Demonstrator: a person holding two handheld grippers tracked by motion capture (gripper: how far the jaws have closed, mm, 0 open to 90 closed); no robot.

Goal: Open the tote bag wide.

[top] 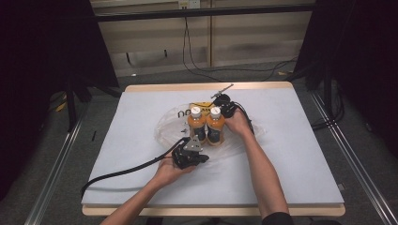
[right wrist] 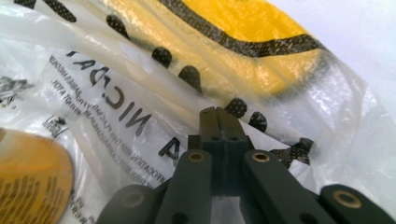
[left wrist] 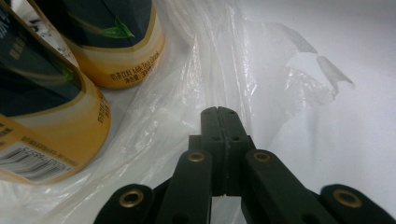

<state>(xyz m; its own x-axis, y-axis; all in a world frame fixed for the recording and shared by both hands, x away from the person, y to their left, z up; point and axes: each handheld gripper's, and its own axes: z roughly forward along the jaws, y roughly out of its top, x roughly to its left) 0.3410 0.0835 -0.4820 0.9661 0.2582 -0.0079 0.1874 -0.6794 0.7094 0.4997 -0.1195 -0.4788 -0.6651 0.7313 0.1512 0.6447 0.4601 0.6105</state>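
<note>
Closed tongs [left wrist: 218,112] pinch plastic bag [left wrist: 196,70] beside 2 bottles [top: 206,124].

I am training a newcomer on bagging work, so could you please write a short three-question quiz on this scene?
1. How many bottles stand on the plastic bag?
2. True or false: the left gripper has its jaws wide open.
3. Which part of the bag does the right gripper point at? A) a plain clear part B) the printed part with yellow and black marks C) a red handle

Key:
1. Two, upright and side by side, with white caps and orange contents.
2. False: the jaws are pressed together; whether any film is caught between them cannot be told.
3. B
</note>
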